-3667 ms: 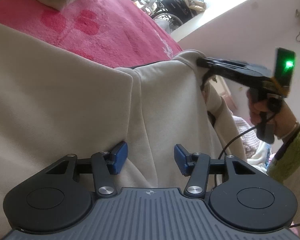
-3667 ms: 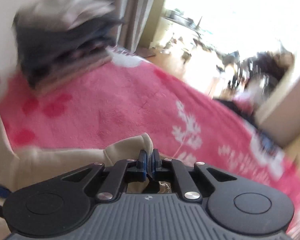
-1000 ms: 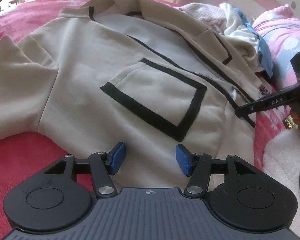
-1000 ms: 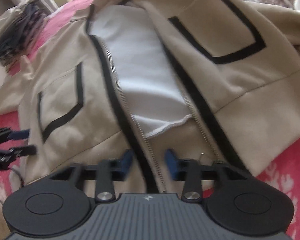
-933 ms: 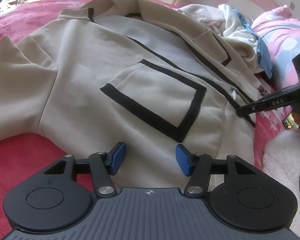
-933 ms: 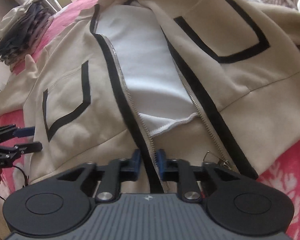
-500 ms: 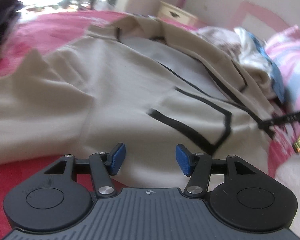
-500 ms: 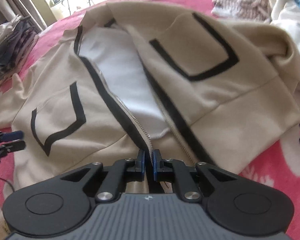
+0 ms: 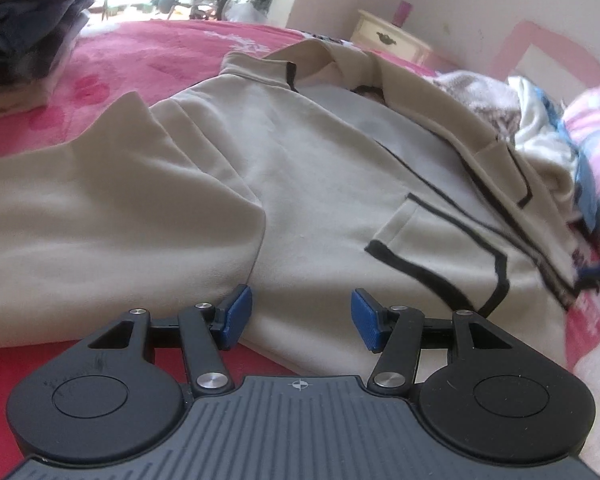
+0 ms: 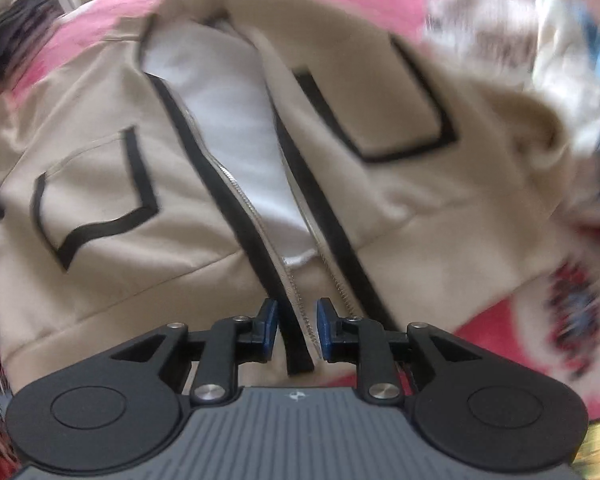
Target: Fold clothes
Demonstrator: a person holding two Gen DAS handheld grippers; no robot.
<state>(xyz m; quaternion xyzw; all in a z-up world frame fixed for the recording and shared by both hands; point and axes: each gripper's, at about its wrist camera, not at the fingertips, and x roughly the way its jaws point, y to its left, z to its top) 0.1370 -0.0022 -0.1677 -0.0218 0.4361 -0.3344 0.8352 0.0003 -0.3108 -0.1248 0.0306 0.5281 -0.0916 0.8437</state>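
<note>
Surroundings: pile of dark folded clothes (image 9: 28,36) is sitting at the far left on the pink bedspread (image 9: 148,60), apart from the work area. Loose heap of white and knit laundry (image 9: 512,120) is crowding the jacket's far side, just beside its right front panel, with a pink-blue pillow (image 9: 596,148) behind it. Cream nightstand (image 9: 388,40) is standing against the wall past the bed.

Beige jacket (image 9: 312,184) is lying front-up and unzipped on the bedspread. Long axis is running from the hem near both cameras to the collar (image 9: 260,70) at the far end. White lining (image 10: 236,120) is showing between the two black-trimmed zipper edges. One black-outlined pocket (image 10: 96,196) is sitting on each front panel. Sleeve (image 9: 100,216) is spreading out to the left in the left wrist view.

Left gripper (image 9: 302,318) is sitting wide open at the hem near the sleeve seam, holding nothing, with cloth showing between the blue pads (image 9: 236,316).

Right gripper (image 10: 297,330) is partly open at the bottom of the zipper, with the black trim strip (image 10: 296,344) running between its fingers, gaps on both sides, nothing clamped. Right view is motion-blurred, so edge detail is soft.
</note>
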